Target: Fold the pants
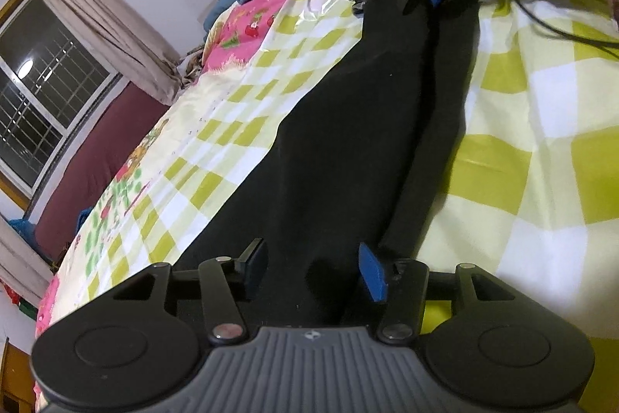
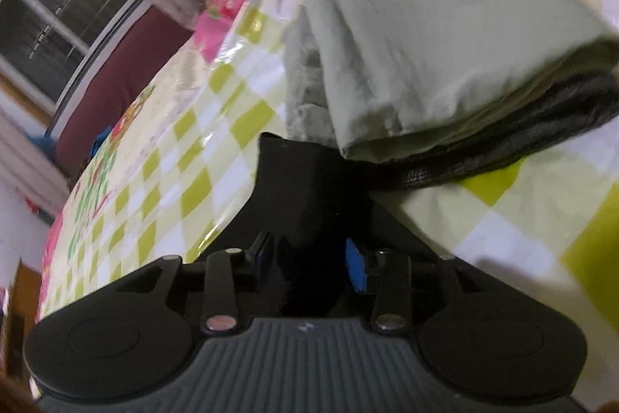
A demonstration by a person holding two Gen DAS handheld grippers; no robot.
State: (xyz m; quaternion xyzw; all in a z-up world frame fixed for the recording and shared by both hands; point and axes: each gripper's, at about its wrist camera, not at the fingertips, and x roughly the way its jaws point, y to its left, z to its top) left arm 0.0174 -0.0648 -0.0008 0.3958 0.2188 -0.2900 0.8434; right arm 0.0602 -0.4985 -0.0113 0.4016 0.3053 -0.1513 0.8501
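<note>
We see black pants (image 1: 348,126) lying lengthwise on the checked bed cover (image 1: 522,142). Our left gripper (image 1: 313,271) and right gripper (image 2: 309,258) both have fingers spread, pinching nothing, over the dark cloth.

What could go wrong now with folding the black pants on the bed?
1. The black pants lie long and narrow; the left gripper has its fingers apart over one end, so a closing grip might catch only the top layer.
2. The right gripper works close to the folded pale green cloth, and could drag it.
3. The glossy checked cover may let the pants slide.
</note>
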